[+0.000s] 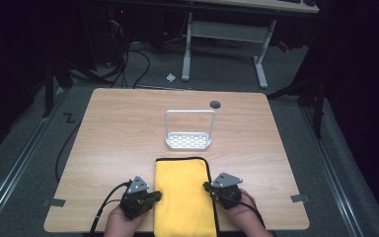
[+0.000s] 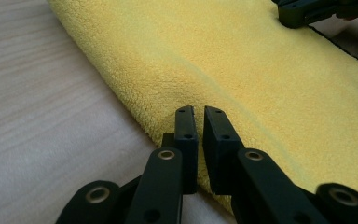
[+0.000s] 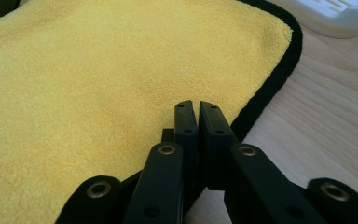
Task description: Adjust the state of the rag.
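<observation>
Now: yellow towel bottom-centre on desk, long axis top-bottom, btwn left claw & right claw; both nearly together, empty, equally near.

A light wooden table stands on grey carpet in a dim room with dark surroundings. Beyond it stands a desk with white legs. Black cables lie tangled on the floor at the back left. Metal rails run along both sides.
</observation>
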Demonstrator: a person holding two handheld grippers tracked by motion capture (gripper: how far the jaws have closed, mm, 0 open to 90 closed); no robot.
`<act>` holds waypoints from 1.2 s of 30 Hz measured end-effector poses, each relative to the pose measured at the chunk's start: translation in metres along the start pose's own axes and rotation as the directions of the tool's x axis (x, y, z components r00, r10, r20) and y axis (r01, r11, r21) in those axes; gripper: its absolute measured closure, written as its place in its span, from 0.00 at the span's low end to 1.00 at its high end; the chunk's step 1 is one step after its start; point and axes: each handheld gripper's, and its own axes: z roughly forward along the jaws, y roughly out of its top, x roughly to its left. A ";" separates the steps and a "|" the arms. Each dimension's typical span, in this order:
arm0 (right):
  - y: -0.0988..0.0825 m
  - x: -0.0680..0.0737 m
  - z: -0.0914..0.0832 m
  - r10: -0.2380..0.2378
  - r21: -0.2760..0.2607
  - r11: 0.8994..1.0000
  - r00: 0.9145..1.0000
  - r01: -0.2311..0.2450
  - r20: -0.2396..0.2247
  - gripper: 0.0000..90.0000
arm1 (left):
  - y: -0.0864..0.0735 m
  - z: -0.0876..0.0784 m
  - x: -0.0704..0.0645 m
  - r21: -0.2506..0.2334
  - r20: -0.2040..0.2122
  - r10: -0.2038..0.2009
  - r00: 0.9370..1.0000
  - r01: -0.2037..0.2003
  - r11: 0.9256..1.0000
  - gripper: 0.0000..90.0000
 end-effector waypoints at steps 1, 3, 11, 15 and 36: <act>-0.001 0.002 -0.001 -0.004 0.003 1.000 1.000 0.004 -0.001 0.96 | -0.001 -0.001 -0.001 0.004 0.003 0.006 1.000 -0.006 1.000 0.93; -0.003 0.007 -0.005 -0.013 0.008 1.000 1.000 0.013 -0.007 0.96 | -0.004 -0.005 -0.004 0.016 0.012 0.009 1.000 -0.009 1.000 0.93; -0.005 0.017 -0.010 -0.051 0.018 0.999 0.999 0.051 -0.015 0.93 | -0.006 -0.009 -0.003 0.032 0.051 -0.009 0.999 0.007 0.999 0.92; -0.005 0.014 -0.010 -0.038 0.014 0.999 0.999 0.039 -0.033 0.93 | 0.000 -0.013 0.007 -0.032 0.024 -0.038 0.999 0.039 0.999 0.81; -0.005 0.010 -0.010 -0.036 0.005 0.999 0.998 0.036 -0.058 0.86 | 0.049 0.037 0.057 -0.055 -0.077 -0.195 0.978 0.191 0.980 0.84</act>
